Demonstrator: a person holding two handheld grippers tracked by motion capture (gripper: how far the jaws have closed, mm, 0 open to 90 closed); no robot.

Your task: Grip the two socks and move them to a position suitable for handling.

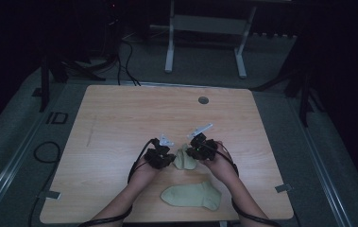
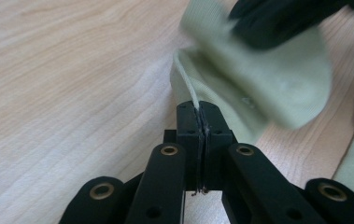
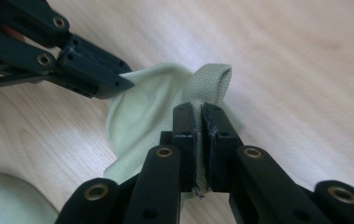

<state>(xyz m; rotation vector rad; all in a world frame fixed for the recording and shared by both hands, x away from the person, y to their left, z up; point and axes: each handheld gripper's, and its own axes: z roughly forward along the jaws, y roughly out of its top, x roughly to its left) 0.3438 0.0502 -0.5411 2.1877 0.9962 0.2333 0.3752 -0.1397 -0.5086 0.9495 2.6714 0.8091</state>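
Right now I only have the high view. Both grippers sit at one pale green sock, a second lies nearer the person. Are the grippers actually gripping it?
Observer: Yes for the left gripper. Its jaws are shut on a thin edge of the held sock.
Operator: And the right?
Observer: The right gripper is shut on the ribbed cuff, which loops up above its jaws.
Operator: Is the sock being opened?
Observer: In the right gripper view the fabric spreads between the two grippers, showing a hollow like the sock's mouth.
Operator: Other sock touched?
Observer: No, the flat sock lies apart from both grippers on the table.
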